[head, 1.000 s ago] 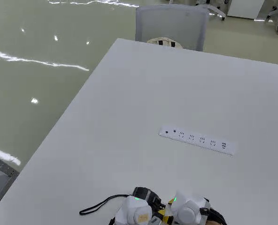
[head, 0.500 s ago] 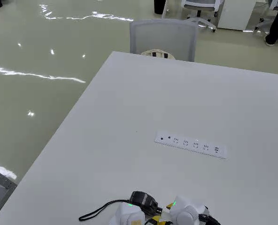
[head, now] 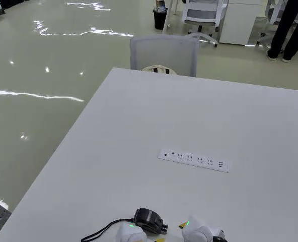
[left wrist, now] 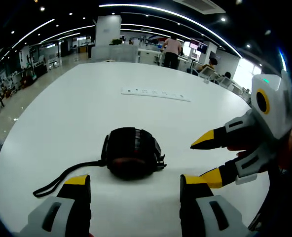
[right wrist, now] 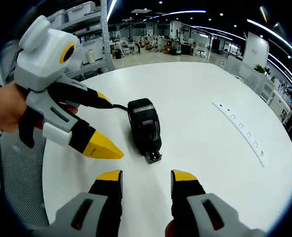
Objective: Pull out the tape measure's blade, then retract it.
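A black tape measure (head: 149, 220) lies on the white table (head: 139, 131) near its front edge, blade in, its black wrist strap (head: 96, 233) trailing left. In the left gripper view the tape measure (left wrist: 132, 152) sits just ahead of my open left gripper (left wrist: 134, 180), not touched. The right gripper (left wrist: 200, 160) comes in from the right, also open. In the right gripper view the case (right wrist: 145, 126) points its blade tab (right wrist: 153, 157) at my open right gripper (right wrist: 146, 177), a short gap away. The left gripper (right wrist: 109, 127) stands open at the case's left.
A white power strip (head: 194, 160) lies flat mid-table beyond the tape measure. A grey chair (head: 164, 50) stands at the far edge. The table's left edge drops to shiny floor. A person's legs (head: 290, 25) show far back right.
The head camera has tilted up, so tape measure and grippers sit lower in the picture. The tape measure itself has stayed put on the table.
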Demonstrator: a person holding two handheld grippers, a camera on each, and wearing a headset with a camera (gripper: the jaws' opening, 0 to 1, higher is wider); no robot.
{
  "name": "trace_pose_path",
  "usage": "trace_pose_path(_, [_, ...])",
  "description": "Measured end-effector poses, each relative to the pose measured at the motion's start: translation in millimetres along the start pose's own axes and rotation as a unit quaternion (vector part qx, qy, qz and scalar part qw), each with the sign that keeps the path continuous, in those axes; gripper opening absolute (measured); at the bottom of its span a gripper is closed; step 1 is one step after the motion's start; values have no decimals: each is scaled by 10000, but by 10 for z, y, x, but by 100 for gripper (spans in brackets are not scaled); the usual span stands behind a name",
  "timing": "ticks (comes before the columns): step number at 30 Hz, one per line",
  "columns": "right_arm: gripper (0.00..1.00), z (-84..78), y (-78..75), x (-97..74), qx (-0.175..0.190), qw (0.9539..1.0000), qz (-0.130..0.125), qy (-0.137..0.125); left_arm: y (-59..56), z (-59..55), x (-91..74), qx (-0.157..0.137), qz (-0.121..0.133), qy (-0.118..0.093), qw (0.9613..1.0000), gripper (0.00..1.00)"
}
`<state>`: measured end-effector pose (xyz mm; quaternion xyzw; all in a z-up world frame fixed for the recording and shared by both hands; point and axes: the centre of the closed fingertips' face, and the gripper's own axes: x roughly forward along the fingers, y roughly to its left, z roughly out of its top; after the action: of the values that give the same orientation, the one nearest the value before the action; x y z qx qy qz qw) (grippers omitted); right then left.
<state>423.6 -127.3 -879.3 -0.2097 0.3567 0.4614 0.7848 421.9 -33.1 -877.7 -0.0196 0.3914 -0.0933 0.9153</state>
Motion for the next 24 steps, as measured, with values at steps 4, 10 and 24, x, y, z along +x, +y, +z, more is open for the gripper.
trace_pose_path(4, [41,-19,31,-99,188,9997,-152,-48,3,-37,-44,108,-61,30,9999,72])
trace_pose_path(10, [44,-32,83,-162,250,9994,-225,-82,16,-59,-72,174,-115,39,9998,73])
trace_pose_path(24, [53,-39,114,-405,726,9949,-655,-227,12,-110,-168,327,-277,72,9991,77])
